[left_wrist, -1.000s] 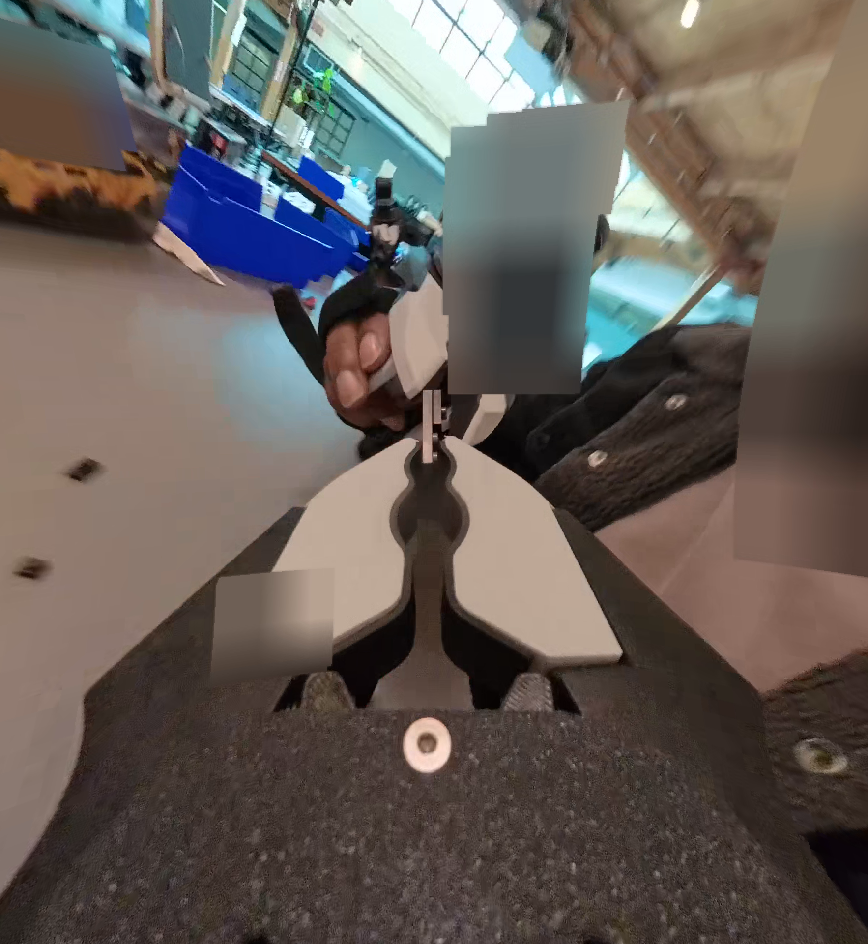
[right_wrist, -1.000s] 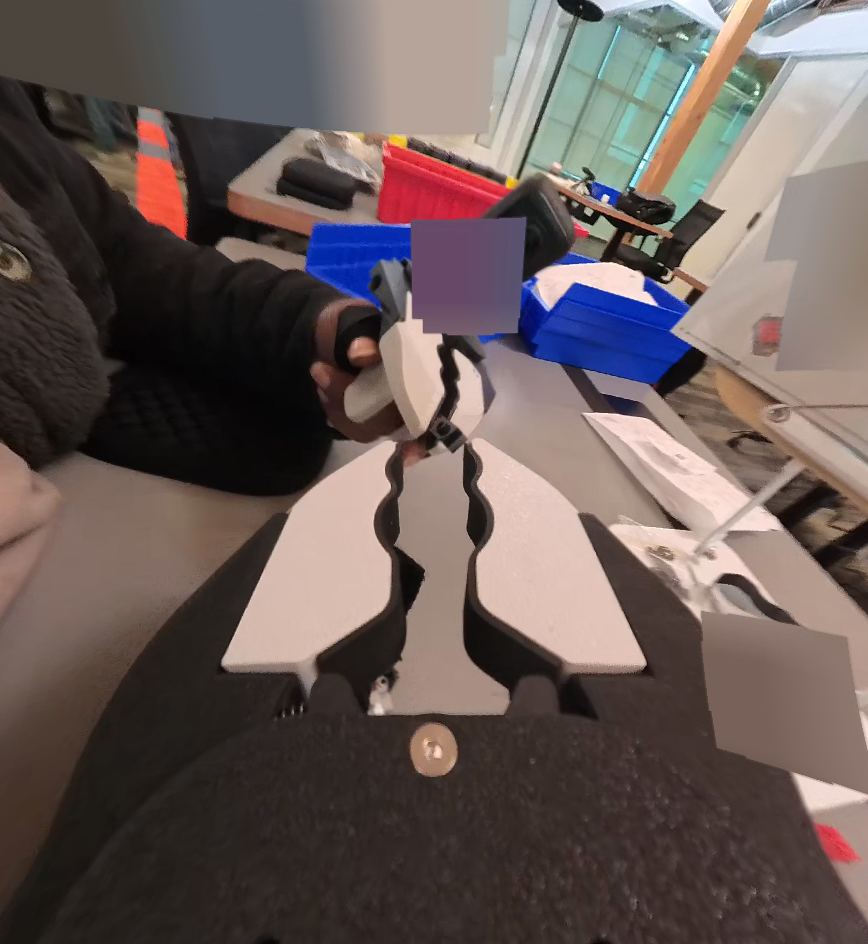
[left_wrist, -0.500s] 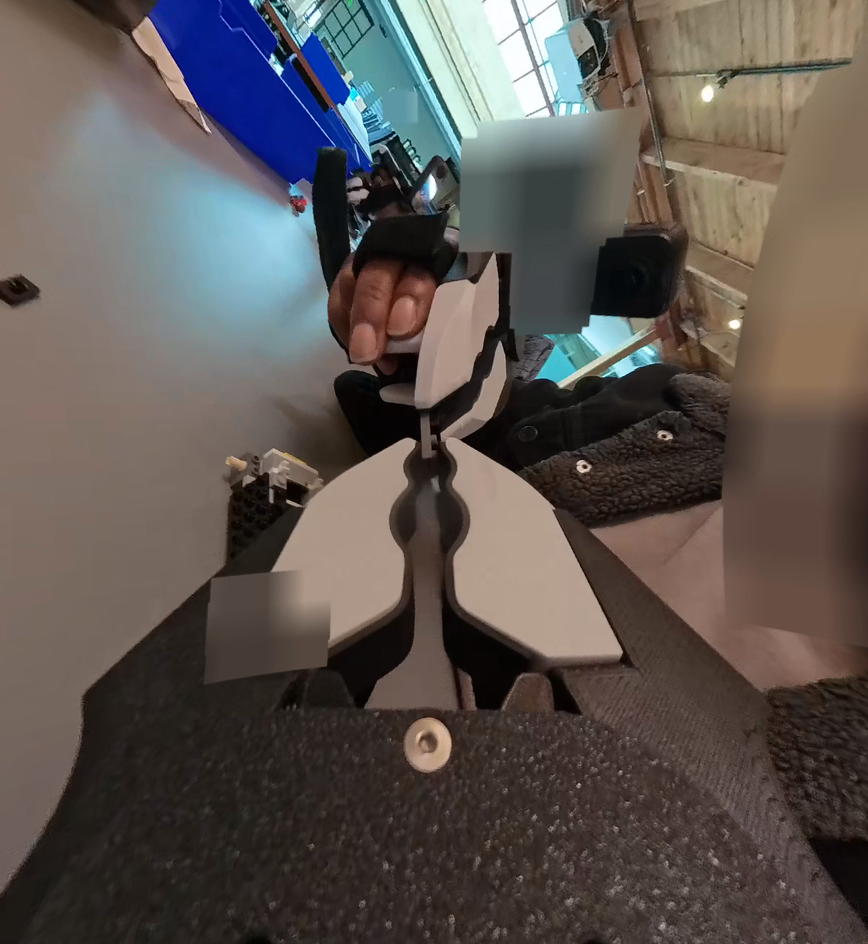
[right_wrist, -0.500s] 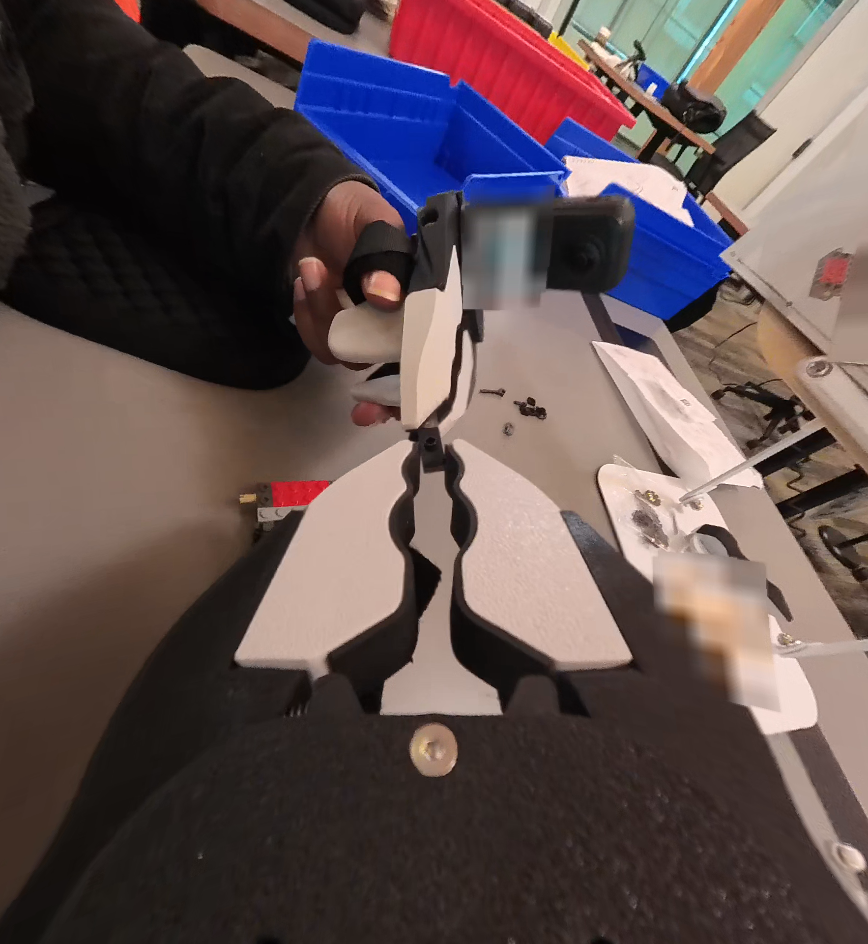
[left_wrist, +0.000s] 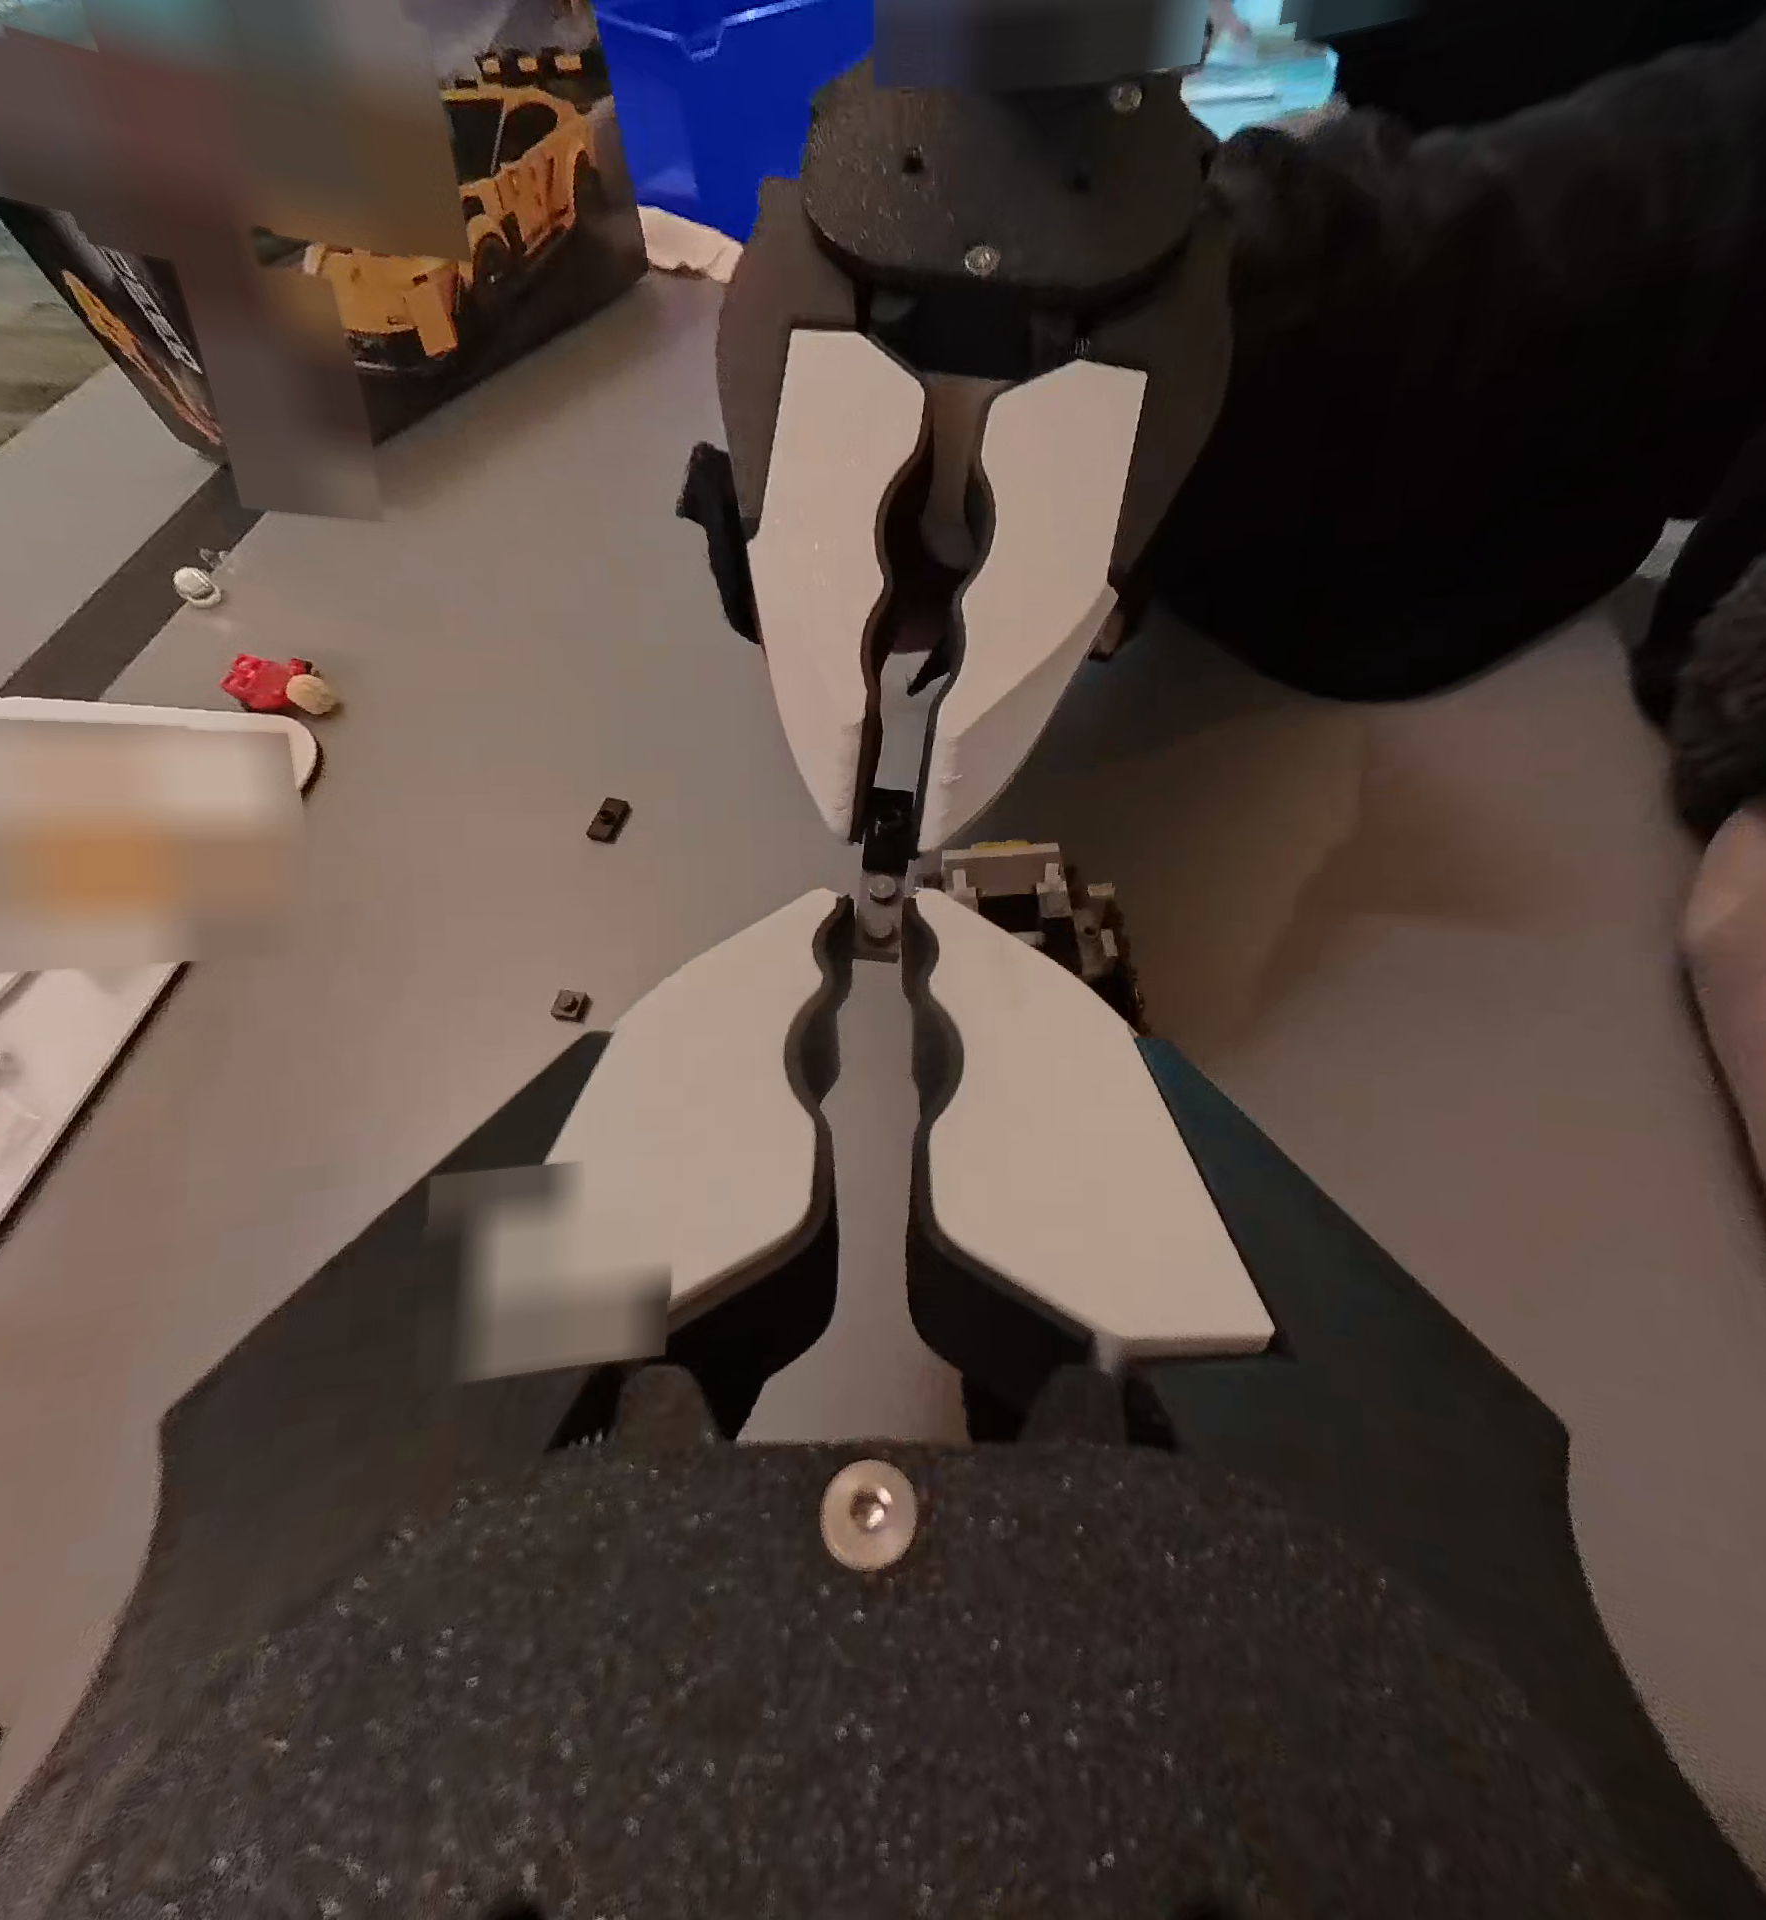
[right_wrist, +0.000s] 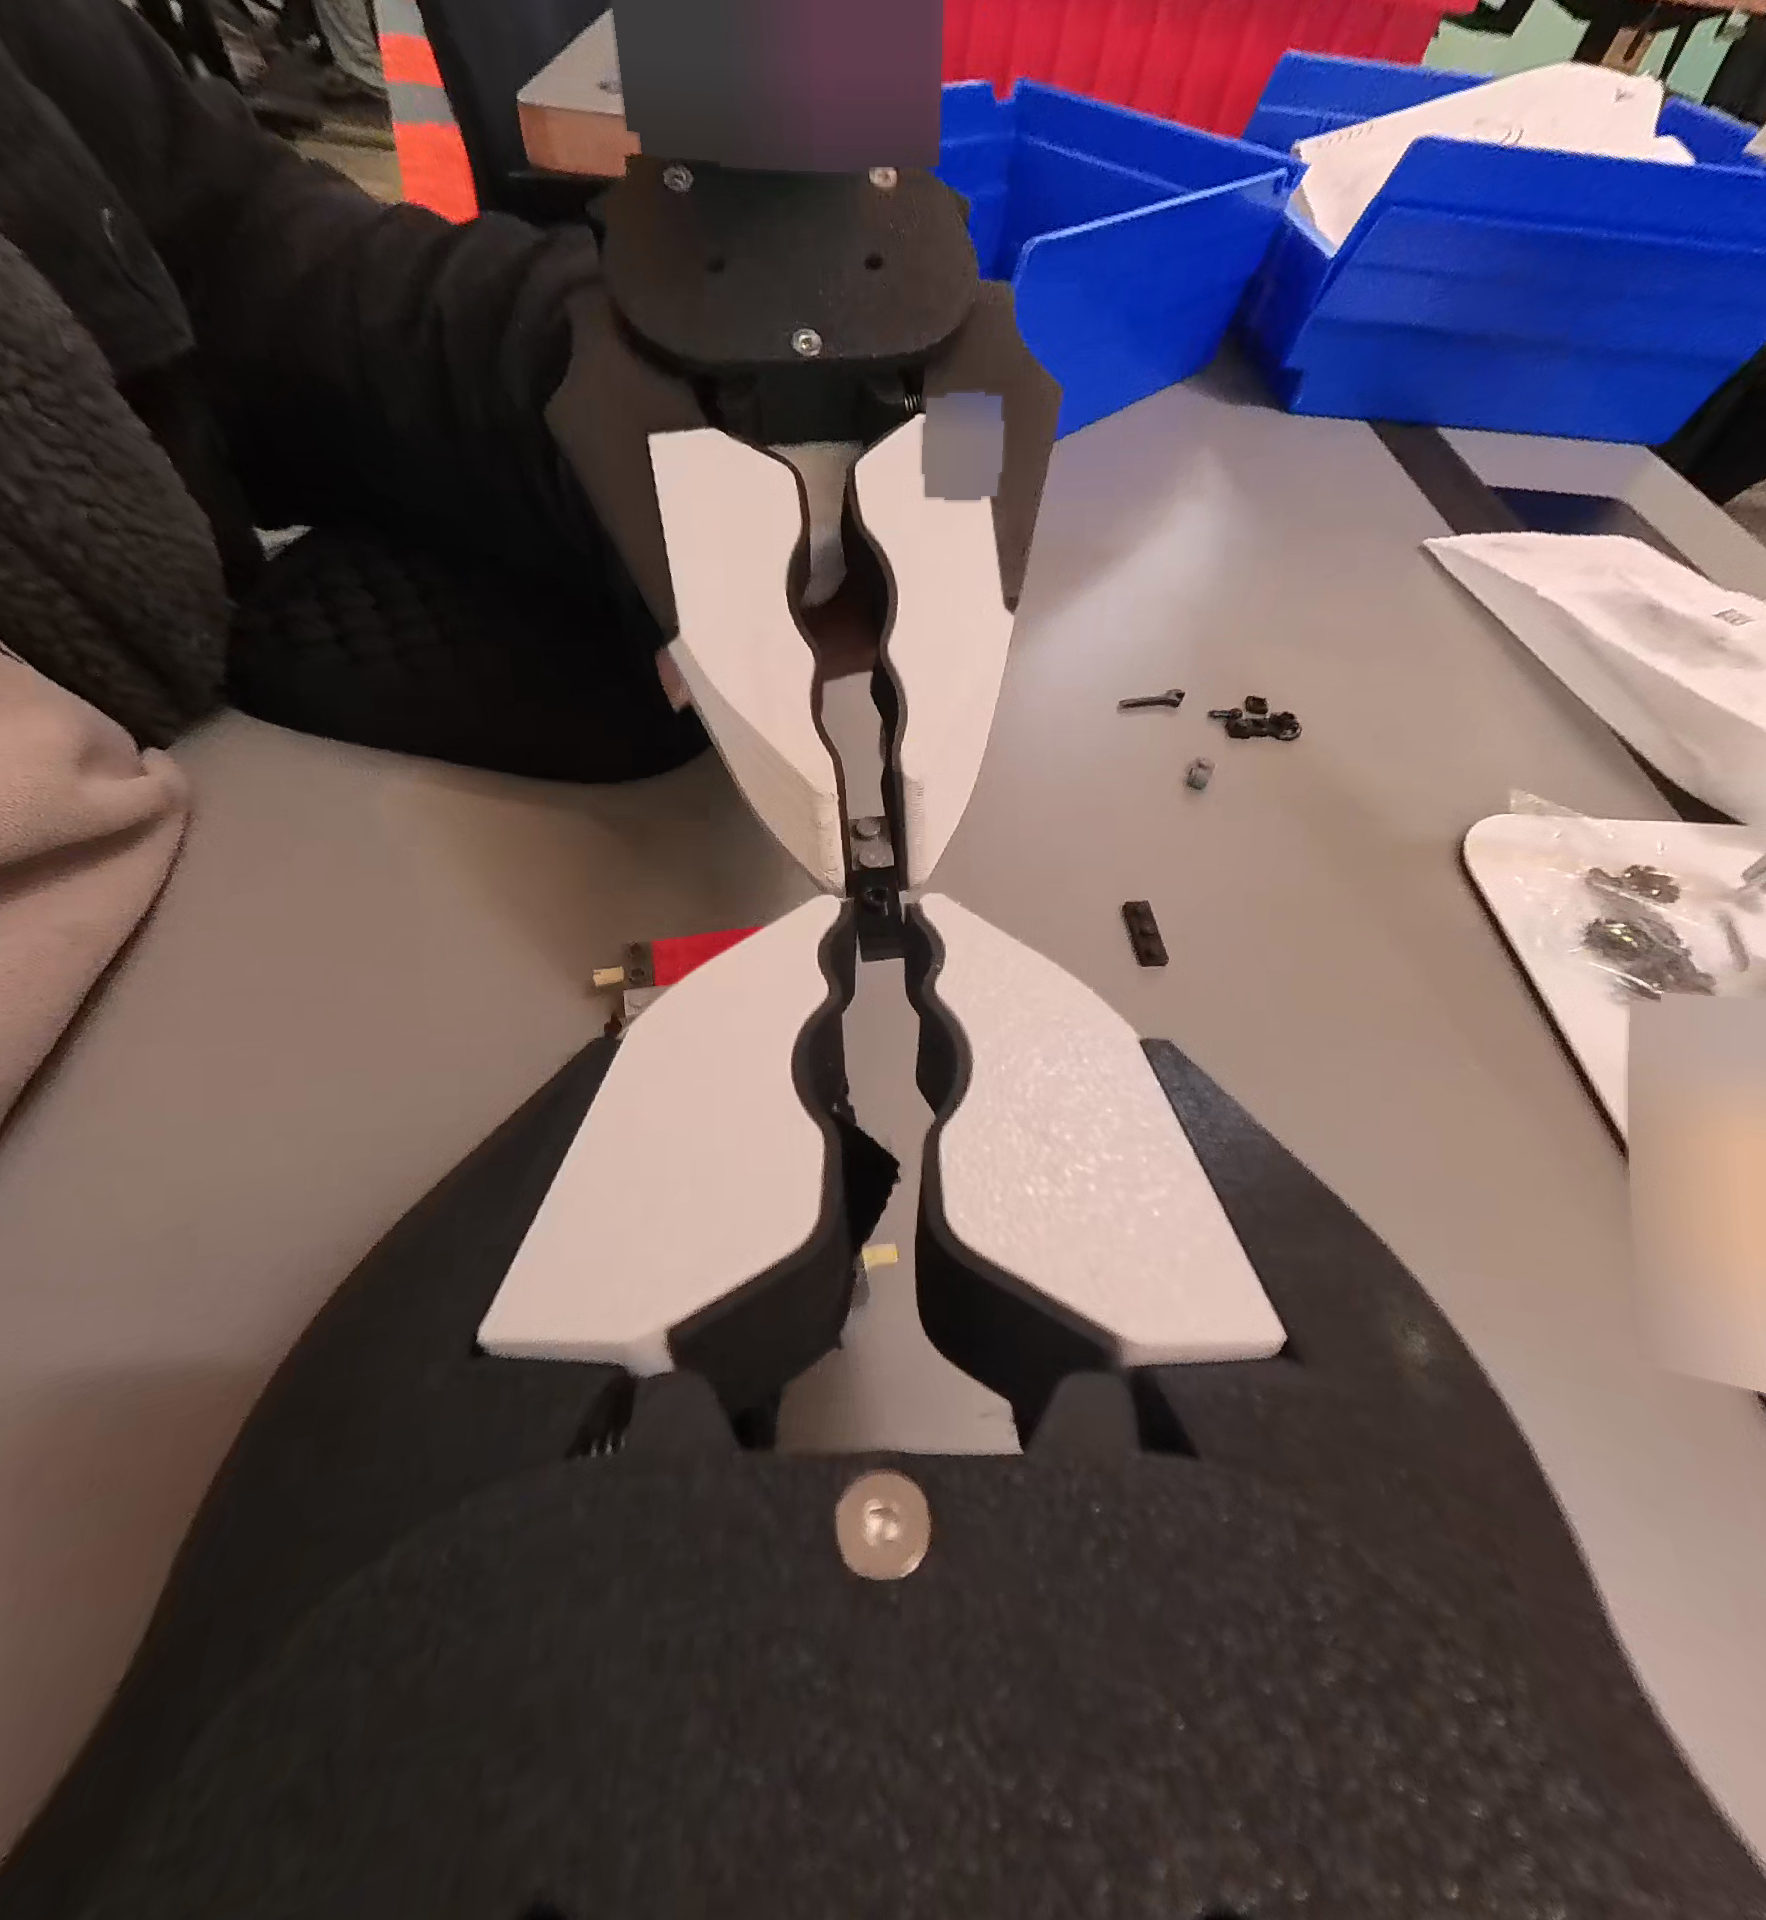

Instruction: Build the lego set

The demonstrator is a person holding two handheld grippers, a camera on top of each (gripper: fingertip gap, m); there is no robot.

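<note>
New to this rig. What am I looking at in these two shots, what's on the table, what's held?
No robot: a person holds two handheld grippers, each with a camera looking along its white fingers. The left gripper pinches a grey piece; the right gripper, seen opposite, pinches a black piece. The two pieces meet tip to tip above the grey table. On the table: a part-built model, the set's box, loose small parts, blue bins, a paper bag.

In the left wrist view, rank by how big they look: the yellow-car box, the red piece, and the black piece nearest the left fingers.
1. Box, by far the largest, though partly blurred over.
2. Red piece.
3. Black piece, smallest, even though it lies nearer the camera than the red one.
</note>
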